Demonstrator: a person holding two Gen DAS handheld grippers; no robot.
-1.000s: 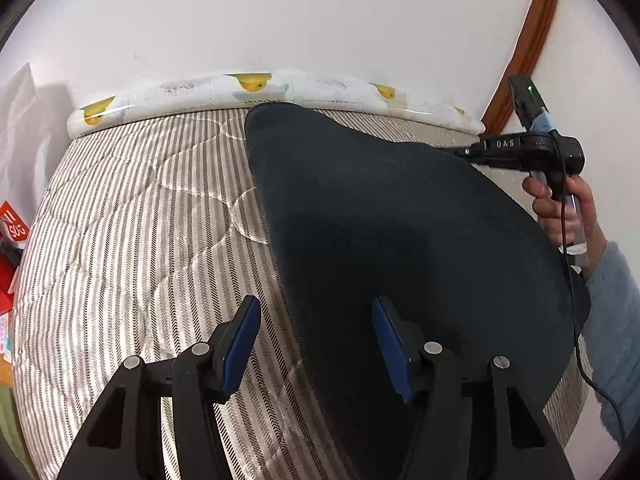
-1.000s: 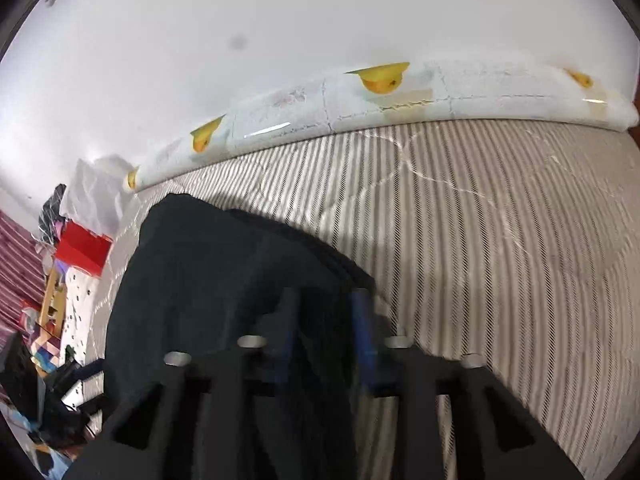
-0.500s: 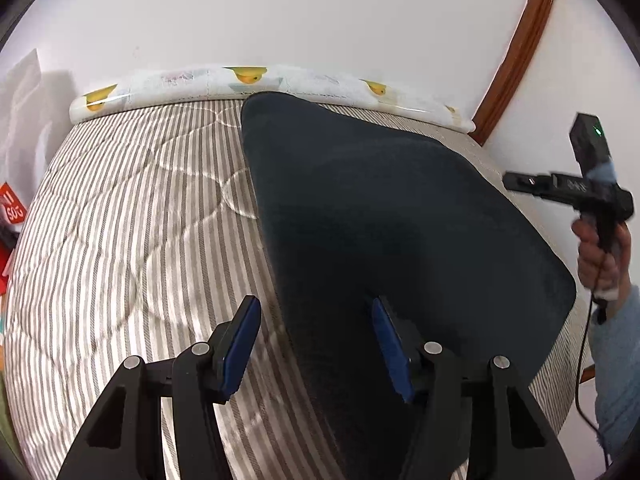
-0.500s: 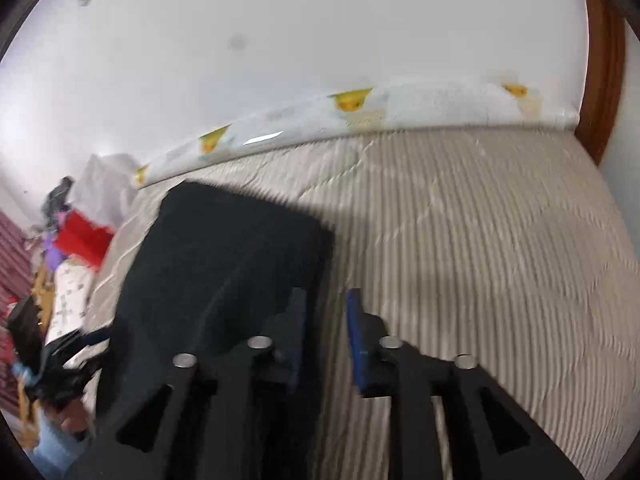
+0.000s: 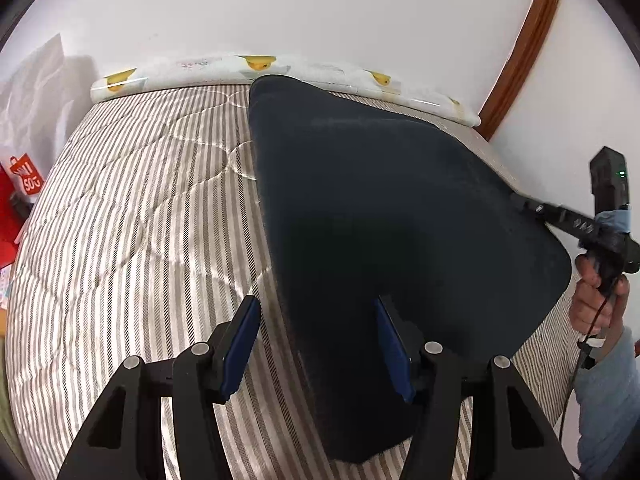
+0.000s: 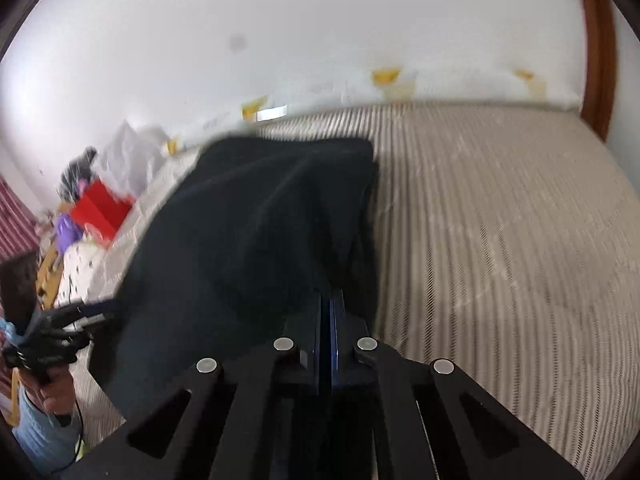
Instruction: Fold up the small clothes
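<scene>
A dark garment (image 5: 380, 216) is seen spread across the striped mattress (image 5: 132, 216); soft, light and limp, it is best taken at corners. The right gripper (image 6: 329, 312) is clamped on its edge; the left gripper (image 5: 316, 344) is held half open.

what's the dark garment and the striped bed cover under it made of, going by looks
Dark garment: likely a soft fleece or brushed knit, matte navy-black, with a faintly fuzzy nap and no sheen. Striped bed cover: seemingly quilted woven cotton, beige and grey stripes, with curved stitch lines puckering its surface. Neither fibre can be confirmed.
</scene>
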